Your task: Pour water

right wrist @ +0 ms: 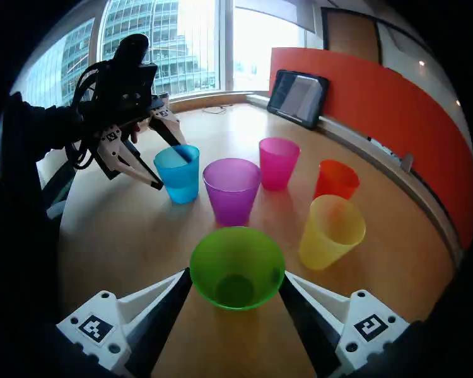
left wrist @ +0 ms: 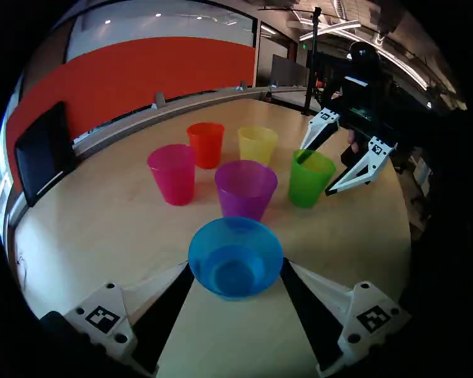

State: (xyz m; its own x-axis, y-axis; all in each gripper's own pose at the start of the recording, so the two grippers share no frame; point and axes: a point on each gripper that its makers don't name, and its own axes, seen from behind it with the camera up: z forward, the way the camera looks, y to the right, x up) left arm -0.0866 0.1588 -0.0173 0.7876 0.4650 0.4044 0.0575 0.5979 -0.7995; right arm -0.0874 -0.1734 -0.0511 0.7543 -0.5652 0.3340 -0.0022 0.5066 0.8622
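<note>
A blue cup (left wrist: 235,258) stands on the wooden table (left wrist: 110,239) between the fingers of my left gripper (left wrist: 236,264), which press on both its sides. The right gripper view shows that same left gripper (right wrist: 173,167) around the blue cup (right wrist: 178,173), held by a dark-sleeved hand. My right gripper (right wrist: 236,274) is shut on a green cup (right wrist: 238,268) in the same way. From the left gripper view, the right gripper (left wrist: 315,170) straddles the green cup (left wrist: 311,177). I cannot tell whether either cup holds water.
Between the two held cups stand a purple cup (left wrist: 245,188), a pink cup (left wrist: 172,173), an orange cup (left wrist: 205,143) and a yellow cup (left wrist: 257,145). A dark tablet (right wrist: 297,97) leans at the table's far edge by the orange wall.
</note>
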